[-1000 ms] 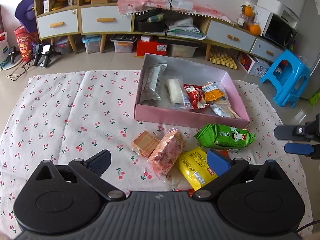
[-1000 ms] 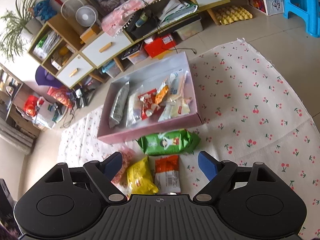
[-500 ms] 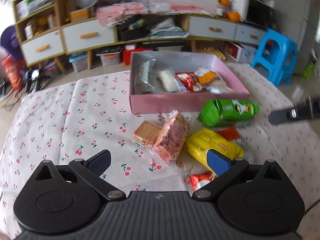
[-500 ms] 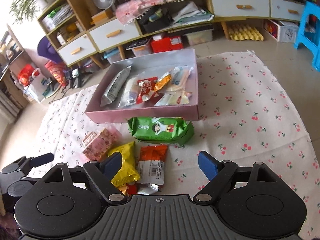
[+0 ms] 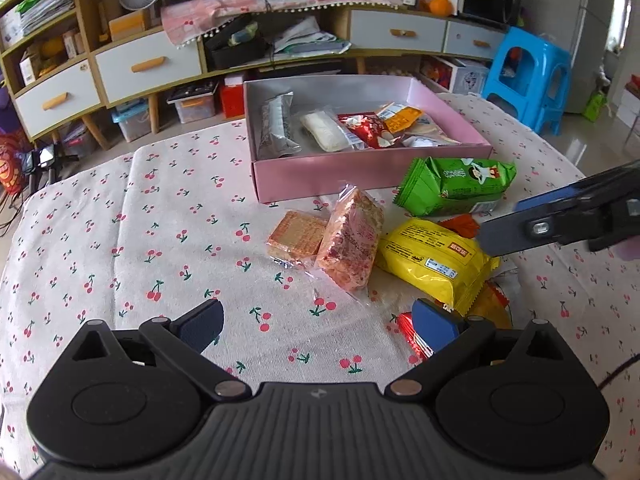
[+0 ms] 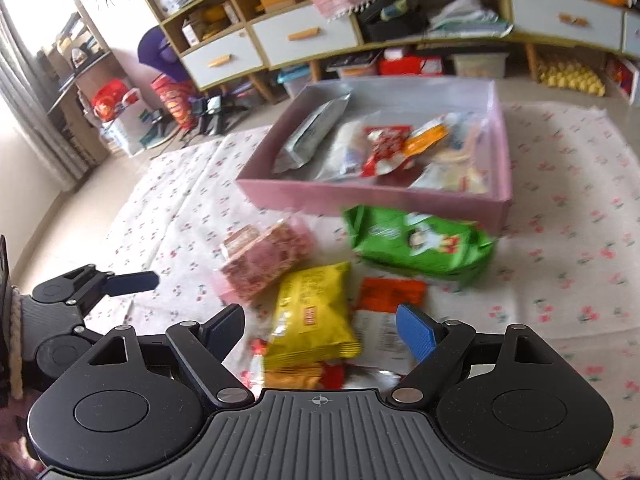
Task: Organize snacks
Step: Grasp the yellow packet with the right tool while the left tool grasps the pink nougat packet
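A pink box (image 5: 332, 178) (image 6: 360, 196) on the cherry-print cloth holds several snack packs. In front of it lie a green pack (image 5: 456, 186) (image 6: 416, 240), a yellow pack (image 5: 432, 260) (image 6: 312, 316), an orange pack (image 6: 390, 294), a pink wafer pack (image 5: 352, 240) (image 6: 268, 260) and a biscuit pack (image 5: 296, 234). My left gripper (image 5: 316, 326) is open and empty, low over the cloth just before the wafer pack. My right gripper (image 6: 320, 330) is open and empty, over the yellow and orange packs; it shows from the side in the left view (image 5: 560, 216).
A red pack (image 5: 412, 340) lies under the yellow one. Low cabinets with drawers (image 5: 148, 66) and storage bins stand behind the cloth. A blue stool (image 5: 528, 76) is at the right. The cloth (image 5: 160, 240) lies on the floor.
Both grippers have dropped lower and closer to the loose packs. The right gripper has swung in over the yellow and orange packs. The snacks have not moved.
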The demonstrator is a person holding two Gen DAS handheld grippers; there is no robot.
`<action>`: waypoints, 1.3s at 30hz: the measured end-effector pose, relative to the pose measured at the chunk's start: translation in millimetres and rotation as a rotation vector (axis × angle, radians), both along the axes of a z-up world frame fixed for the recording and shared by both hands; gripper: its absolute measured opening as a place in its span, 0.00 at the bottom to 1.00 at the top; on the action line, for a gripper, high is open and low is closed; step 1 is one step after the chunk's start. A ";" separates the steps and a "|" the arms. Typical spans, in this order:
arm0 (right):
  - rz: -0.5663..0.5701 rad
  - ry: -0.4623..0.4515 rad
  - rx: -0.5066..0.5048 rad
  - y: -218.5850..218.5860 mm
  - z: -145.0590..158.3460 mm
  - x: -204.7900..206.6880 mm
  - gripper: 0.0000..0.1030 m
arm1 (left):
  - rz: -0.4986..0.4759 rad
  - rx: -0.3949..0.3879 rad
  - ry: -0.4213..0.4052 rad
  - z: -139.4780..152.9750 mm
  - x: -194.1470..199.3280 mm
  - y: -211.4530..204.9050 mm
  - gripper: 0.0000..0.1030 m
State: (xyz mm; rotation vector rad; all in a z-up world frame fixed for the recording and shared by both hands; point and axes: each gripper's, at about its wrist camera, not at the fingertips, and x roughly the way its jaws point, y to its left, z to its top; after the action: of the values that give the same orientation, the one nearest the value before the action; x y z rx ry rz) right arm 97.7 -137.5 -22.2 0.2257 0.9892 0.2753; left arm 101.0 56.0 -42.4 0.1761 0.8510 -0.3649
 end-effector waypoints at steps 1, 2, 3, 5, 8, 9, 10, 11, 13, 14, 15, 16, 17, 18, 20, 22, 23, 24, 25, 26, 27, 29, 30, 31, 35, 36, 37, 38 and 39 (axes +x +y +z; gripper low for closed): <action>-0.003 0.016 0.014 2.8 -3.0 3.4 0.82 | -0.007 0.000 0.000 -0.1 0.7 0.1 0.98; -0.005 0.027 0.021 4.9 -5.7 6.0 0.82 | -0.016 0.001 -0.001 -0.3 0.2 0.4 0.98; -0.006 0.035 0.024 7.1 -8.3 7.8 0.81 | -0.023 0.005 -0.002 -0.9 0.4 0.3 0.98; -0.008 0.048 0.011 12.8 -12.8 12.4 0.78 | -0.038 0.018 -0.004 -2.6 -0.5 -0.7 0.97; -0.009 0.077 -0.023 21.2 -20.5 17.4 0.67 | -0.056 0.048 -0.007 -5.3 -1.4 -2.9 0.97; -0.008 0.085 -0.033 23.3 -22.8 18.5 0.66 | -0.060 0.056 -0.009 -5.9 -1.4 -3.6 0.97; -0.007 0.089 -0.043 25.8 -24.6 19.1 0.64 | -0.064 0.063 -0.011 -6.4 -1.4 -4.3 0.96; -0.007 0.089 -0.055 27.3 -26.4 19.4 0.62 | -0.066 0.067 -0.012 -6.9 -1.2 -5.0 0.96; -0.007 0.088 -0.087 30.6 -27.9 19.5 0.55 | -0.070 0.074 -0.015 -7.6 -0.5 -6.2 0.96; -0.007 0.086 -0.103 31.9 -28.2 19.6 0.50 | -0.071 0.076 -0.016 -7.9 -0.2 -7.0 0.96; -0.003 0.087 -0.114 32.7 -28.1 19.6 0.49 | -0.072 0.079 -0.017 -8.2 0.6 -7.6 0.95; -0.001 0.089 -0.117 32.6 -27.1 19.4 0.46 | -0.071 0.083 -0.017 -8.5 1.2 -8.6 0.95; -0.004 0.093 -0.120 31.8 -25.9 19.7 0.45 | -0.070 0.086 -0.018 -8.8 2.0 -9.9 0.94; -0.013 0.100 -0.120 30.8 -24.8 20.4 0.45 | -0.069 0.088 -0.018 -8.9 2.8 -11.0 0.92; -0.037 0.121 -0.112 25.0 -22.4 20.6 0.45 | -0.064 0.088 -0.023 -8.8 4.4 -13.9 0.90; -0.062 0.138 -0.100 17.0 -19.6 20.2 0.45 | -0.056 0.088 -0.035 -7.7 5.7 -17.0 0.87; -0.077 0.145 -0.094 12.2 -18.4 19.9 0.45 | -0.054 0.089 -0.042 -7.0 6.4 -18.8 0.84; -0.091 0.152 -0.086 7.3 -17.5 20.1 0.45 | -0.051 0.088 -0.050 -6.3 7.3 -21.0 0.81; -0.105 0.157 -0.080 2.4 -17.0 19.9 0.45 | -0.048 0.085 -0.056 -5.7 8.2 -22.8 0.80; -0.116 0.161 -0.074 -2.6 -16.4 19.2 0.45 | -0.044 0.081 -0.060 -5.0 9.4 -24.9 0.78; -0.126 0.165 -0.069 -7.1 -16.1 19.0 0.45 | -0.039 0.077 -0.064 -4.5 10.9 -26.9 0.75; -0.142 0.173 -0.060 -15.1 -15.6 18.0 0.45 | -0.032 0.067 -0.072 -3.9 13.9 -31.4 0.72; -0.147 0.176 -0.054 -18.6 -15.5 17.3 0.45 | -0.030 0.065 -0.076 -4.0 15.3 -33.7 0.70; -0.150 0.179 -0.051 -20.7 -15.2 17.0 0.45 | -0.029 0.065 -0.080 -4.4 16.6 -36.2 0.69; -0.156 0.185 -0.045 -28.1 -13.4 14.8 0.45 | -0.019 0.079 -0.085 -8.3 22.1 -45.2 0.67; -0.159 0.187 -0.043 -29.7 -12.8 14.2 0.45 | -0.016 0.085 -0.084 -9.2 23.4 -46.6 0.65; -0.161 0.189 -0.040 -31.2 -12.2 13.5 0.45 | -0.015 0.091 -0.083 -10.0 24.9 -48.0 0.63; -0.162 0.191 -0.036 -32.5 -12.0 13.3 0.45 | -0.013 0.097 -0.082 -11.1 26.1 -49.1 0.62; -0.163 0.191 -0.033 -34.0 -11.5 13.1 0.45 | -0.011 0.103 -0.082 -12.2 27.1 -50.3 0.60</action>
State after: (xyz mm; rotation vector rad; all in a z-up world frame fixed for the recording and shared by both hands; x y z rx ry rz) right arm 110.8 -171.5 -33.8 0.3054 1.1565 0.0889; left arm 128.2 5.7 -54.6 0.2893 0.7885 -0.3229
